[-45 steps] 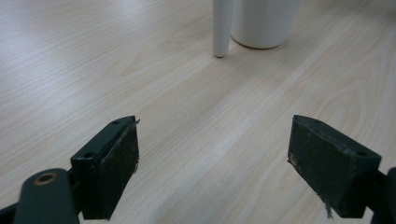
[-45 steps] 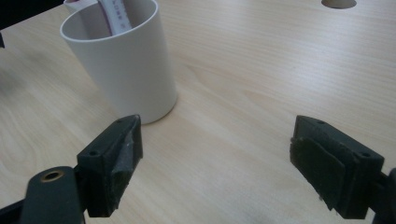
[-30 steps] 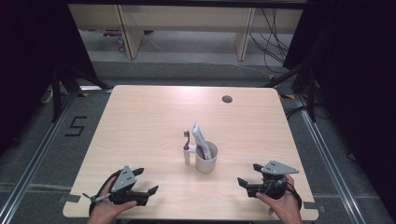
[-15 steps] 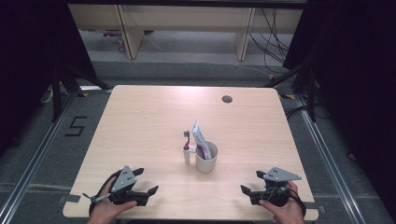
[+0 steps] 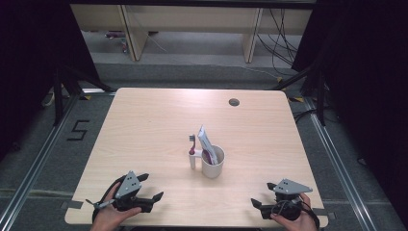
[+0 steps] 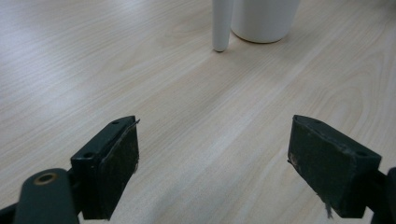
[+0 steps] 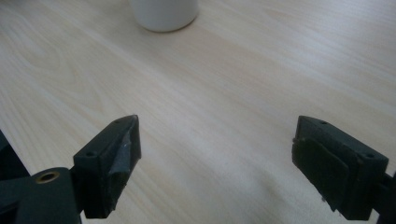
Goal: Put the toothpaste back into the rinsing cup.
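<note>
A white cup (image 5: 212,163) stands mid-table with a toothpaste tube (image 5: 207,143) upright in it. A white-handled toothbrush (image 5: 192,154) leans against the cup's left side, its foot on the table outside the cup. My left gripper (image 5: 153,187) rests near the front left edge, open, nothing between its jaws. In the left gripper view the gripper (image 6: 215,158) faces the cup (image 6: 264,18) and the toothbrush handle (image 6: 222,25). My right gripper (image 5: 262,195) sits at the front right edge, open and holding nothing. In the right gripper view the gripper (image 7: 217,158) faces the cup (image 7: 163,14).
The light wooden table (image 5: 144,125) has a round cable hole (image 5: 234,102) at its far right. Dark floor and metal rails surround it, and a shelf unit stands beyond the far edge.
My right gripper has drawn back toward the table's near edge. The left gripper, cup, tube and toothbrush have not moved.
</note>
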Action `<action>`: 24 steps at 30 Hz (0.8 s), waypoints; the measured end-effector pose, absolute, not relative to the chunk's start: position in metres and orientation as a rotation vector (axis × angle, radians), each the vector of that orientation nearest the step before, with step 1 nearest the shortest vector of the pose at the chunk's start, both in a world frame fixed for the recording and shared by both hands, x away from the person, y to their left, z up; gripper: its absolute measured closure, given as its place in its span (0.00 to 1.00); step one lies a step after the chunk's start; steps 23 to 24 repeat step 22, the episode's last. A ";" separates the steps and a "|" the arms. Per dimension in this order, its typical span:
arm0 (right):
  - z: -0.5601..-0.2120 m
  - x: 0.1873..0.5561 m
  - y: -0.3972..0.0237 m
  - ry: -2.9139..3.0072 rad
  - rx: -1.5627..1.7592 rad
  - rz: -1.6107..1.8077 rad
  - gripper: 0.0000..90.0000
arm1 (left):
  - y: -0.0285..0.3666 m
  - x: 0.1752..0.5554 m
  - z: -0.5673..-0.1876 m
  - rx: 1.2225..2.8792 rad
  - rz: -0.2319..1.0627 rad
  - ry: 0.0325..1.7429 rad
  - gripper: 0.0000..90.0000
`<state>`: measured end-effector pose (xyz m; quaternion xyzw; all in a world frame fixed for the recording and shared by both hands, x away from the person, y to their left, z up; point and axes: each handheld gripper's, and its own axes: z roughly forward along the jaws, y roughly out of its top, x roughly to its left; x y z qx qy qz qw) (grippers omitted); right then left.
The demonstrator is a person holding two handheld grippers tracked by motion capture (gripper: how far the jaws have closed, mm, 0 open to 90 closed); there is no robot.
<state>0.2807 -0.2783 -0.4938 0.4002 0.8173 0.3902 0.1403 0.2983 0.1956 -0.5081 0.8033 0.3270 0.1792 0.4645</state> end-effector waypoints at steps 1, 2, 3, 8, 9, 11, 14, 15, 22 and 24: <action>-0.495 0.281 -0.279 2.362 1.126 1.129 0.18 | 0.196 0.298 -0.508 1.974 0.441 0.802 0.18; -0.496 0.281 -0.280 2.367 1.117 1.126 0.18 | 0.195 0.298 -0.508 1.975 0.441 0.802 0.18; -0.496 0.280 -0.281 2.364 1.121 1.119 0.18 | 0.195 0.298 -0.508 1.976 0.441 0.802 0.18; -0.496 0.278 -0.285 2.351 1.137 1.109 0.18 | 0.195 0.298 -0.508 1.977 0.442 0.802 0.18; -0.496 0.278 -0.285 2.353 1.143 1.114 0.18 | 0.195 0.298 -0.508 1.978 0.443 0.801 0.18; -0.496 0.277 -0.286 2.339 1.142 1.102 0.18 | 0.195 0.298 -0.508 1.978 0.443 0.803 0.18; -0.496 0.275 -0.284 2.352 1.165 1.099 0.18 | 0.195 0.298 -0.508 1.977 0.442 0.802 0.18; -0.496 0.275 -0.283 2.352 1.173 1.099 0.18 | 0.195 0.298 -0.508 1.977 0.442 0.802 0.18; -0.497 0.278 -0.284 2.362 1.112 1.113 0.18 | 0.195 0.298 -0.509 1.974 0.442 0.805 0.18; -0.497 0.278 -0.284 2.362 1.112 1.113 0.18 | 0.195 0.298 -0.509 1.974 0.442 0.805 0.18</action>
